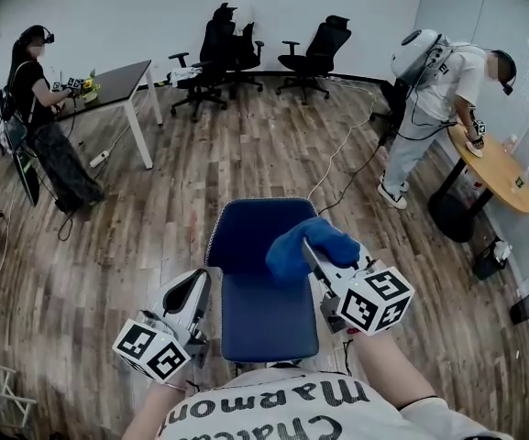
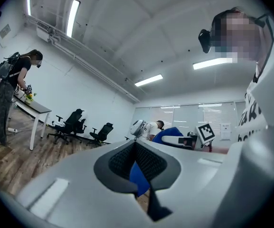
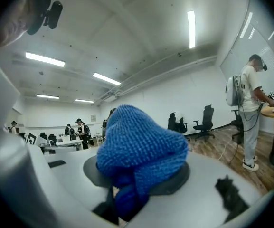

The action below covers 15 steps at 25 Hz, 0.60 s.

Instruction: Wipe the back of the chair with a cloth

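The left gripper (image 1: 196, 290), jaws together and empty, hangs beside the blue padded chair (image 1: 264, 324). The right gripper (image 3: 127, 184) pinches a bunched blue knitted cloth (image 3: 139, 146) over the chair. Wiping seems not yet begun; next, press the cloth onto the backrest.

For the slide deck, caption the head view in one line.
A blue cloth clamped in the right gripper above a blue chair; the left gripper, shut and empty, hangs beside it.

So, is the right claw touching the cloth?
Touching. The right gripper view shows the right claw shut on the cloth, which bunches up out of its jaws.
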Tool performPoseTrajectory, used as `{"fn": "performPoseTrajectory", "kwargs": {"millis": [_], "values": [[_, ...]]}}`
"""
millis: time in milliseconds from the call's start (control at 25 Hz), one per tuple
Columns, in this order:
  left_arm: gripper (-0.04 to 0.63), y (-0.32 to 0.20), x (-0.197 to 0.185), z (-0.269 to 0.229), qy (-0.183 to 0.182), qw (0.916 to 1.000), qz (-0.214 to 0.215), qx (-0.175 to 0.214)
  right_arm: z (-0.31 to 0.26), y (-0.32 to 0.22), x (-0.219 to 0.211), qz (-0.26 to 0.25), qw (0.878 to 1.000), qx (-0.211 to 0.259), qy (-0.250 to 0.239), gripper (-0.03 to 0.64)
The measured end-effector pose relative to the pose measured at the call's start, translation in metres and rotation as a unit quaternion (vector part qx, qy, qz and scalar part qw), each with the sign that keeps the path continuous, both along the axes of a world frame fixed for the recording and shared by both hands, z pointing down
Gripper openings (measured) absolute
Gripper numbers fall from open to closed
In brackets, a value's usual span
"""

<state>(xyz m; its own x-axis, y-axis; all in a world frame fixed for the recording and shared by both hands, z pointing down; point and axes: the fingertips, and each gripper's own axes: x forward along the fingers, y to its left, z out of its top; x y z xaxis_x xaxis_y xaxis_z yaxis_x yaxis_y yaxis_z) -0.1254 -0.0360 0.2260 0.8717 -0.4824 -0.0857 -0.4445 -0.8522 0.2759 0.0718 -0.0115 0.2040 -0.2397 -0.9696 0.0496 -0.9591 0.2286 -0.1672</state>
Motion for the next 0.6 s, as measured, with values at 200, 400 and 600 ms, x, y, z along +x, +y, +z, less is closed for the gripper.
{"fn": "performPoseTrajectory", "kwargs": {"millis": [200,400,600], "values": [[0.008,0.000,0.000,0.005,-0.005,0.9998,-0.016,-0.006,-0.004,0.000,-0.020,-0.036,0.999,-0.002,0.005,0.155],[0.008,0.003,0.009,0.006,-0.005,0.9999,-0.013,-0.005,0.004,0.002,-0.026,-0.058,0.998,-0.014,0.000,0.153],[0.008,0.004,0.004,0.008,-0.005,0.9996,-0.027,-0.004,0.015,0.005,-0.036,-0.065,0.997,-0.032,-0.002,0.153]]}}
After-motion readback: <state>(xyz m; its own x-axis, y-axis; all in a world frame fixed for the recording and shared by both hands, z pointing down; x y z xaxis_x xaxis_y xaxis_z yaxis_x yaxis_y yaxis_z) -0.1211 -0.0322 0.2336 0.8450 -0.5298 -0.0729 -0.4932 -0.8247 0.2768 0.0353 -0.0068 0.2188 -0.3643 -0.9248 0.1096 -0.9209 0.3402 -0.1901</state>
